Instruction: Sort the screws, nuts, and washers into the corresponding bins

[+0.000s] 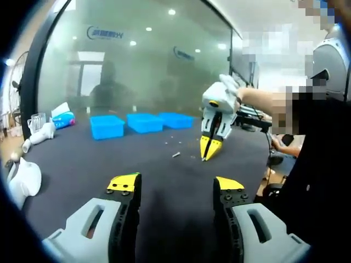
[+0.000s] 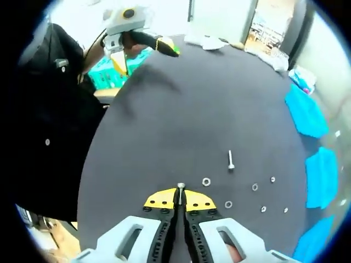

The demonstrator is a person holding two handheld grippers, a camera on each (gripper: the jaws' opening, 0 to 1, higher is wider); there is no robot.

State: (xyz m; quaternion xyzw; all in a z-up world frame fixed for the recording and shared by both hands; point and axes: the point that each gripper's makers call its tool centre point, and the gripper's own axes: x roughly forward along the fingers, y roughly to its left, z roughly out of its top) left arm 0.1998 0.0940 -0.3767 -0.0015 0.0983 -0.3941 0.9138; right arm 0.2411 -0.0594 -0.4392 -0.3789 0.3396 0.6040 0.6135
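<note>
In the right gripper view my right gripper (image 2: 179, 198) is shut on a small screw (image 2: 181, 189), whose head pokes out between the yellow tips. It hovers just above the dark table (image 2: 164, 120). Beyond it lie a loose screw (image 2: 231, 160), a nut (image 2: 206, 181) and several small washers and nuts (image 2: 255, 187). Three blue bins (image 2: 304, 112) line the table's right edge. In the left gripper view my left gripper (image 1: 176, 186) is open and holds nothing. Farther out, the right gripper (image 1: 209, 149) points down at the table near a screw (image 1: 176, 154), with the bins (image 1: 107, 126) behind.
A person in dark clothes (image 2: 49, 109) stands at the table's edge. White containers (image 1: 24, 181), a white bottle (image 1: 41, 134) and a blue packet (image 1: 63, 118) sit at the table's left side. A glass wall (image 1: 137, 60) rises behind the bins.
</note>
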